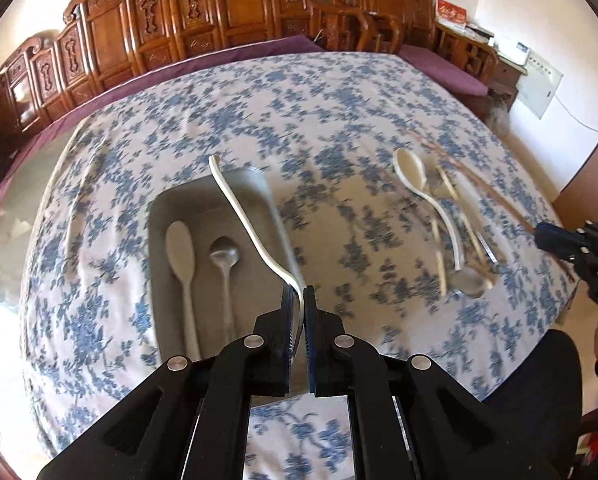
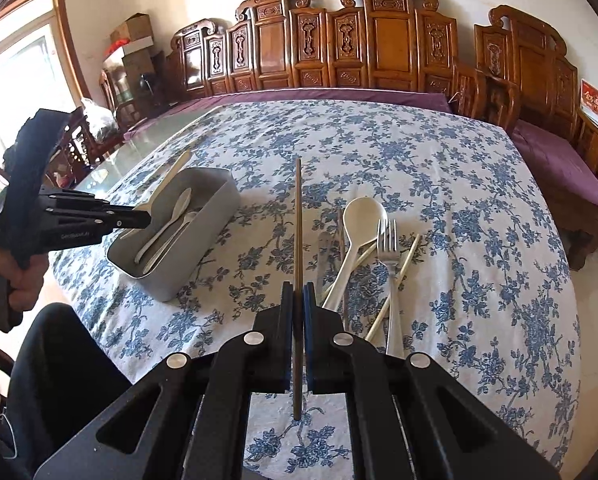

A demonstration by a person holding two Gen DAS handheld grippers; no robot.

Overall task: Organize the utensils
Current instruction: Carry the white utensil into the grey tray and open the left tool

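Left gripper (image 1: pixel 297 296): pads pinched on the white spoon (image 1: pixel 251 224), gripped near one end, hovering over the grey tray (image 1: pixel 159 216).
White spoon: long axis from the pads toward 11 o'clock, curved, free tip at the far end above the tray's far wall.
Grey tray: at 10 o'clock from the left pads, resting on the floral tablecloth (image 1: pixel 319 92); inside, a pale spoon (image 1: pixel 181 248) and a metal spoon (image 1: pixel 223 258) side by side, bowls pointing to 12.
Right gripper (image 2: pixel 297 294): pads pressed on a single chopstick (image 2: pixel 297 216).
Chopstick: long axis straight along 12–6, far end toward 12, near end sticking out behind the pads.
Loose pile: at 1 o'clock from the right pads, a white ladle spoon (image 2: pixel 363 216), a fork (image 2: pixel 388 240) with tines toward 12, pale chopsticks (image 2: pixel 403 268) crossing underneath; blurred in the left view.
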